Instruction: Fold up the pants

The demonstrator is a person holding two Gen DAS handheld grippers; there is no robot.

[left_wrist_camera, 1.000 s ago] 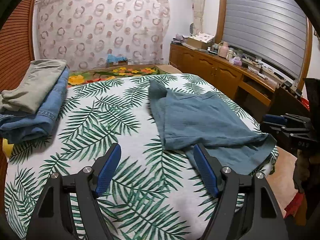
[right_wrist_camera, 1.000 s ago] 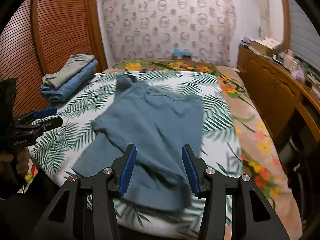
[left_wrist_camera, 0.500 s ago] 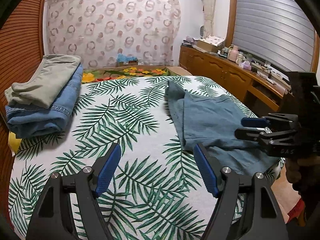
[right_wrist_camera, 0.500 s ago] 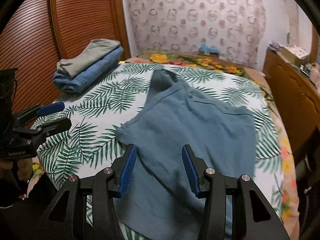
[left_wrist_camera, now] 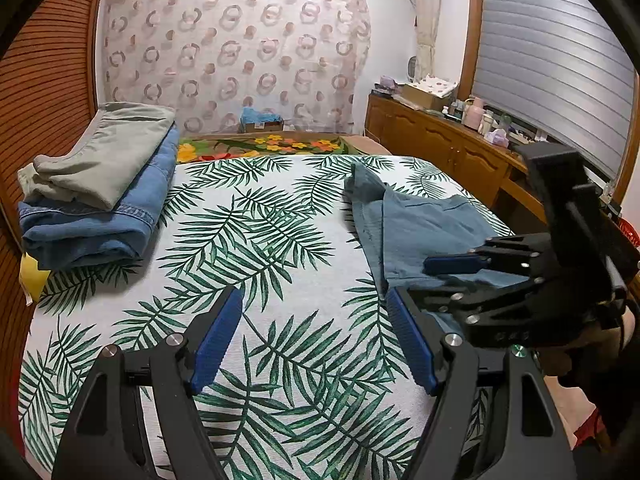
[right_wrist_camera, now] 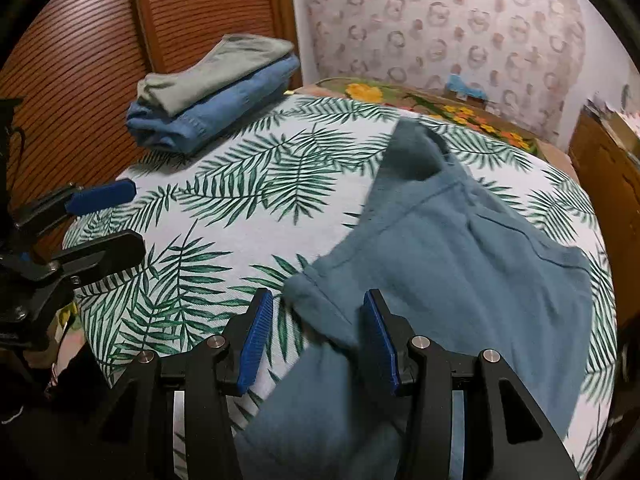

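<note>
Right gripper (right_wrist_camera: 318, 336) hovering half-open over teal pants (right_wrist_camera: 460, 264) edge, gripping nothing, lining up fold; left gripper (left_wrist_camera: 316, 340) waiting wide, empty, over bed (left_wrist_camera: 256, 264).

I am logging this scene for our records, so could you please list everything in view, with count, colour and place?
Teal pants: one, blue-green, spread unfolded on the bed's right side.
Jeans: one, blue denim, folded at the bed's far left.
Grey-green garment: one, folded on top of the jeans.
Bed cover: one, white with green palm leaves.
Floral sheet: one, orange and yellow flowers, beyond the cover.
Curtain: one, pale with ring pattern, on the far wall.
Wooden cabinet: one, brown, along the right wall, small items on top.
Left gripper: black with blue pads, open over bare cover.
Right gripper: black with blue pads, open, a pant fold between them.
</note>
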